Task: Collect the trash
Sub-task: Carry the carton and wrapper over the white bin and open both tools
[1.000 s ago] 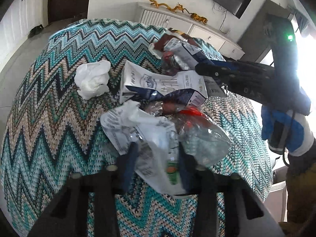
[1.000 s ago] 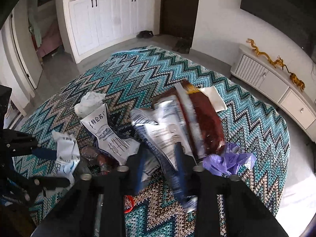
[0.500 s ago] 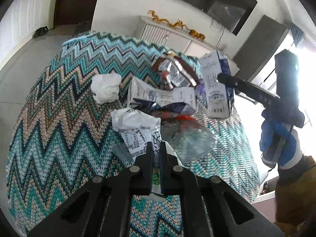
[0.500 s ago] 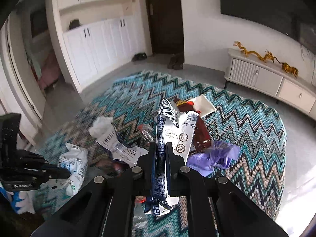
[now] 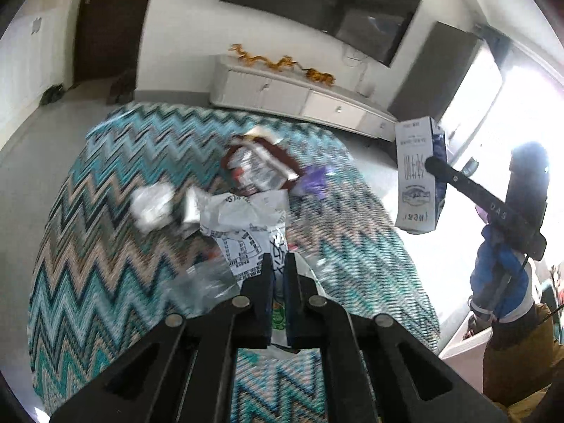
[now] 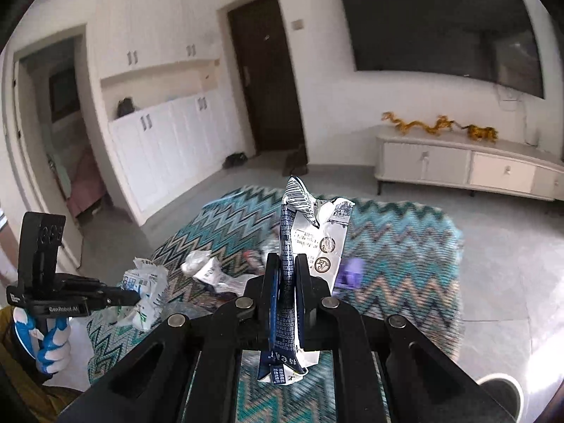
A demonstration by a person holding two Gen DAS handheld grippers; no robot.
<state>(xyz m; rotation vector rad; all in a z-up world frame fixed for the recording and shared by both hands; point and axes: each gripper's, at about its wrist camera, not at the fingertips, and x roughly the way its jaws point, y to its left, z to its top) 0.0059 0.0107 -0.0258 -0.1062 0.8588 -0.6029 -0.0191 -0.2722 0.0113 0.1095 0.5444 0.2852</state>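
My left gripper is shut on a crumpled white printed wrapper, which is lifted above the zigzag-patterned tablecloth. In the right wrist view the same left gripper shows at the left with the wrapper in it. My right gripper is shut on a flattened blue-and-white carton, held up in the air. The left wrist view shows the carton hanging past the table's right side. On the cloth lie a brown snack bag, a purple wrapper, a white tissue and a clear plastic bag.
A low white cabinet with a gold dragon ornament stands against the far wall under a wall TV. A white container sits on the floor at the right. Hands in blue-and-white gloves hold the grippers. A dark door lies beyond the table.
Both grippers closed on their pieces and rose. The right one carried the carton up and off to the table's right side; the left one lifted the white wrapper off the pile.
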